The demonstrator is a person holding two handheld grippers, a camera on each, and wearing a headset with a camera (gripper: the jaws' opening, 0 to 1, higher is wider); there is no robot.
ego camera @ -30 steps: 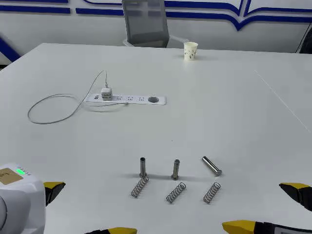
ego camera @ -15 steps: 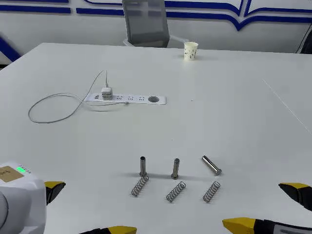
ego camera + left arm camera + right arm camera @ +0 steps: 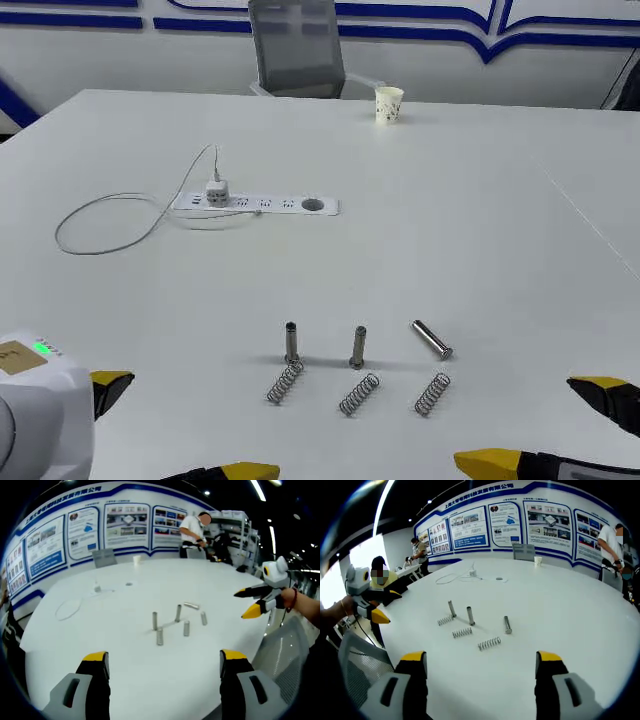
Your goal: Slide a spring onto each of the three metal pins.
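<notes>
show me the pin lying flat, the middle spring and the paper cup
pin lying flat (image 3: pixel 432 340), head view, middle of its shaft
middle spring (image 3: pixel 360 394), head view, centre of its coils
paper cup (image 3: pixel 388 104), head view, its side wall

No readable text anywhere. White characters along the blue wall band (image 3: pixel 480 490): too small and warped to make out. Print on the wall posters (image 3: pixel 470 527): blurred into grey lines. Marks on the tan sticker (image 3: pixel 18 360) atop the left gripper (image 3: pixel 178 426): smudged, illegible. Specks on the paper cup (image 3: pixel 388 104): too small to tell as lettering or pattern.
</notes>
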